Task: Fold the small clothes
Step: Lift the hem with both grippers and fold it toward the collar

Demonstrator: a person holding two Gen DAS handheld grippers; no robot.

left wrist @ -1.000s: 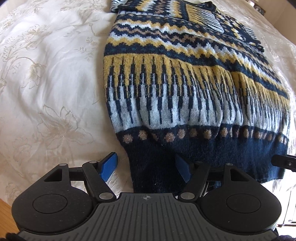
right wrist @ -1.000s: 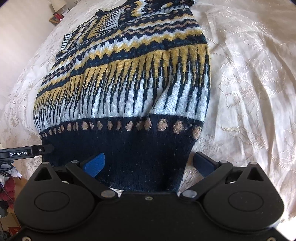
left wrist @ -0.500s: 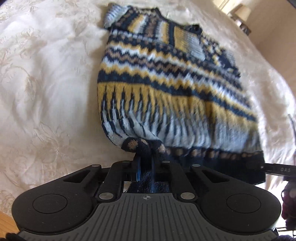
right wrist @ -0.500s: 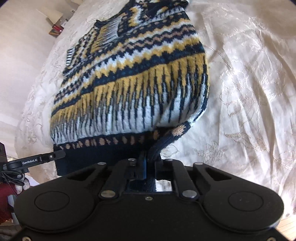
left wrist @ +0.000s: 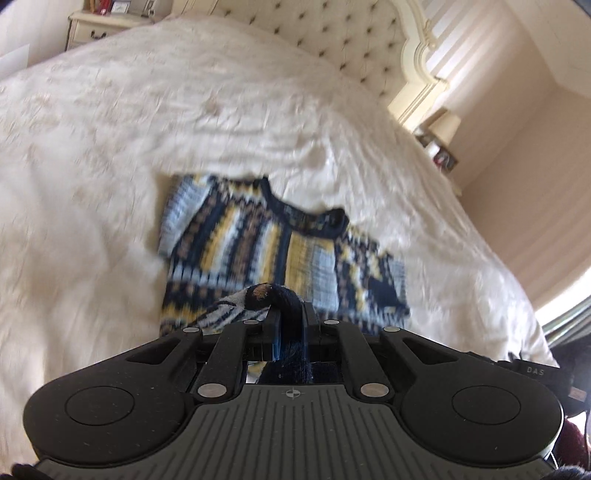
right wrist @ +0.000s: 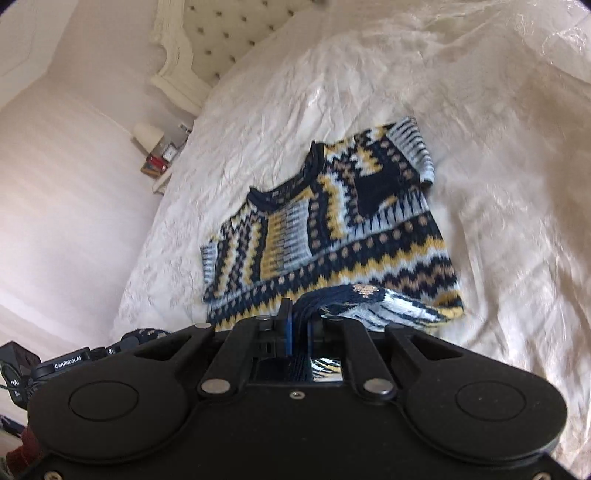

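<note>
A small knitted sweater (left wrist: 266,240) in navy, yellow, light blue and tan lies on a cream bedspread, neck end away from me. My left gripper (left wrist: 290,325) is shut on the navy hem at the sweater's left bottom corner, lifted off the bed. My right gripper (right wrist: 299,325) is shut on the hem at the right bottom corner of the sweater (right wrist: 332,229), also raised. The lower part curls up and over toward the chest, so its underside shows. Both sleeves lie folded in on the chest.
The cream embroidered bedspread (left wrist: 147,129) spreads wide on every side. A tufted headboard (left wrist: 332,33) stands at the far end. A bedside table with a lamp (right wrist: 147,134) sits beside the bed, and a cream dresser (left wrist: 96,26) is far left.
Both grippers went from open astride the hem to shut on it, then rose and tipped upward, lifting the sweater's bottom edge off the bed. The headboard has come into view.
</note>
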